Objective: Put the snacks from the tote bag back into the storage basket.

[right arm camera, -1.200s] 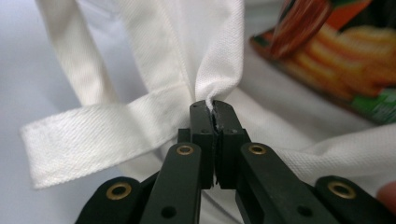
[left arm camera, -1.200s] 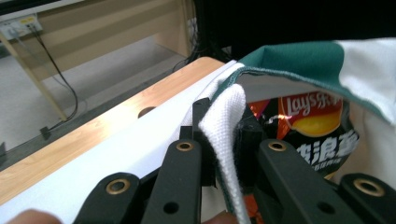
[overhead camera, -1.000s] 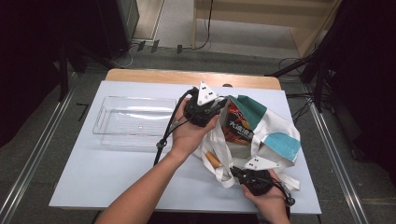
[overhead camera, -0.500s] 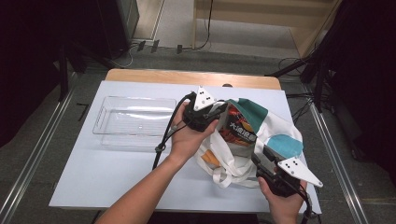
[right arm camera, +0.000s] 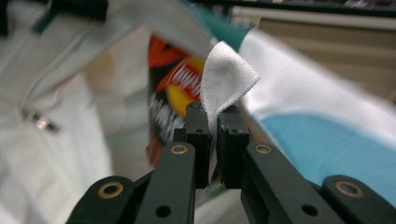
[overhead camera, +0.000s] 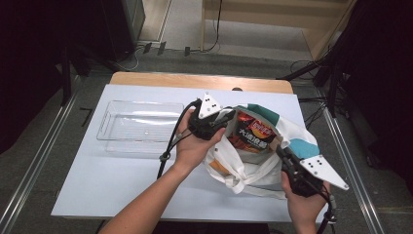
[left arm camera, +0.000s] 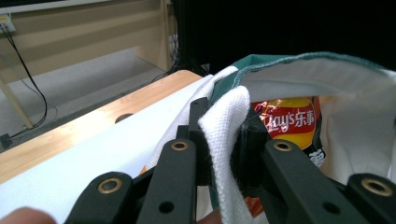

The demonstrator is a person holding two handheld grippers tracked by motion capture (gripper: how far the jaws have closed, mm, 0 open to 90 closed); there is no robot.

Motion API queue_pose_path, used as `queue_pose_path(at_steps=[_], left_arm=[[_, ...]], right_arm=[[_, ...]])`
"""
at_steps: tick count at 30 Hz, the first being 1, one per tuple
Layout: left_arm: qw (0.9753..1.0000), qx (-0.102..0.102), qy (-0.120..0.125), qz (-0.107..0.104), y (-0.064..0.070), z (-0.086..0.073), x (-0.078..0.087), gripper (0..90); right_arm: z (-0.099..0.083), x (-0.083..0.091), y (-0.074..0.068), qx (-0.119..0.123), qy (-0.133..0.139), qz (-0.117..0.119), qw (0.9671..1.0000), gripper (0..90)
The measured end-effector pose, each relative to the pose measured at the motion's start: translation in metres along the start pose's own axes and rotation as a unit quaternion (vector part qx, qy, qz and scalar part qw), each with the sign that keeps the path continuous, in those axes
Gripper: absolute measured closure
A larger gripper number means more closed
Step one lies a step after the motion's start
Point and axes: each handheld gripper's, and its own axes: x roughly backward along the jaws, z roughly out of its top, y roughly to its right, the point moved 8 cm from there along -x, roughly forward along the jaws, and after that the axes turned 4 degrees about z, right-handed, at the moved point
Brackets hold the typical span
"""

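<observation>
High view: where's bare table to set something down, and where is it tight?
Free: the white table in front of the clear tray, left of the left forearm, and the strip behind the tray. Crowded: the right half, where the tote bag with the chip bag sprawls between the left gripper and right gripper, both clamped on its rim.

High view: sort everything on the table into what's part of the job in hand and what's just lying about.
In the job:
- white cloth tote bag with teal patches, its mouth held open
- red and orange crisp packet inside it
- left gripper, shut on the bag's rim
- right gripper, shut on the opposite rim

Lying about:
- clear plastic rectangular tray, left of the bag, untouched
</observation>
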Motion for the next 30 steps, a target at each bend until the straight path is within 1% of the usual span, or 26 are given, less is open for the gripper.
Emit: queue_pose_path(at_steps=[3, 6, 8, 9, 11, 14, 16, 17, 18, 19, 20, 22, 23, 24, 25, 28, 29, 30], left_arm=[[1.0, -0.005, 0.0, -0.001, 0.002, 0.001, 0.002, 82.3], [1.0, -0.006, 0.006, 0.001, 0.002, 0.004, 0.003, 82.5], [0.9997, 0.004, 0.024, -0.005, 0.002, 0.009, 0.006, 82.3], [0.9994, 0.005, 0.034, -0.007, 0.002, 0.012, 0.008, 81.9], [0.9987, 0.002, 0.051, -0.003, 0.003, 0.019, 0.011, 80.9], [0.9982, 0.0, 0.059, -0.004, 0.004, 0.023, 0.01, 78.1], [0.9987, 0.0, 0.05, 0.001, 0.003, 0.023, 0.005, 70.6], [0.9993, 0.002, 0.038, 0.0, 0.002, 0.021, 0.0, 66.8], [0.9994, 0.003, 0.034, 0.002, 0.001, 0.019, -0.003, 67.2], [0.9998, 0.003, 0.021, 0.005, 0.0, 0.015, -0.008, 68.1], [0.9999, 0.004, 0.014, 0.004, -0.001, 0.012, -0.011, 70.7], [1.0, 0.007, -0.003, 0.0, -0.001, 0.004, -0.018, 73.2], [0.9997, 0.017, -0.017, -0.005, -0.002, -0.001, -0.023, 74.6], [0.9994, 0.025, -0.023, -0.01, -0.004, -0.005, -0.026, 74.9], [0.9986, 0.038, -0.032, -0.015, -0.006, -0.01, -0.029, 74.8], [0.9961, 0.067, -0.055, -0.015, -0.013, -0.026, -0.039, 76.0], [0.9956, 0.071, -0.059, -0.013, -0.014, -0.029, -0.041, 77.7], [0.995, 0.074, -0.065, -0.013, -0.015, -0.033, -0.044, 77.7]], right_arm=[[0.016, 0.0, 0.011, -0.002, 0.017, -0.009, 0.9998, 86.4], [0.028, -0.006, 0.02, 0.003, 0.026, -0.014, 0.9995, 86.5], [0.034, -0.01, 0.026, 0.004, 0.034, -0.021, 0.9992, 86.4], [0.036, -0.011, 0.027, 0.001, 0.038, -0.02, 0.9991, 86.4], [0.041, -0.012, 0.029, -0.001, 0.048, -0.022, 0.9986, 86.4], [0.047, -0.012, 0.03, 0.0, 0.061, -0.025, 0.9978, 86.4], [0.049, -0.013, 0.032, 0.002, 0.063, -0.03, 0.9976, 86.4], [0.048, -0.015, 0.035, 0.002, 0.059, -0.033, 0.9977, 86.3], [0.046, -0.018, 0.039, -0.003, 0.051, -0.039, 0.9979, 86.3], [0.044, -0.02, 0.042, -0.008, 0.044, -0.04, 0.9982, 86.3], [0.039, -0.025, 0.047, -0.016, 0.029, -0.041, 0.9986, 86.2], [0.03, -0.03, 0.054, -0.028, 0.013, -0.042, 0.9986, 86.1], [0.025, -0.032, 0.059, -0.034, 0.004, -0.042, 0.9985, 86.0], [0.018, -0.034, 0.064, -0.042, -0.012, -0.045, 0.998, 86.0], [0.014, -0.035, 0.067, -0.048, -0.021, -0.045, 0.9976, 85.7], [-0.003, -0.04, 0.077, -0.067, -0.048, -0.042, 0.9957, 85.3], [-0.013, -0.044, 0.082, -0.067, -0.062, -0.045, 0.9948, 85.3], [-0.013, -0.044, 0.082, -0.067, -0.062, -0.045, 0.9948, 85.3]])
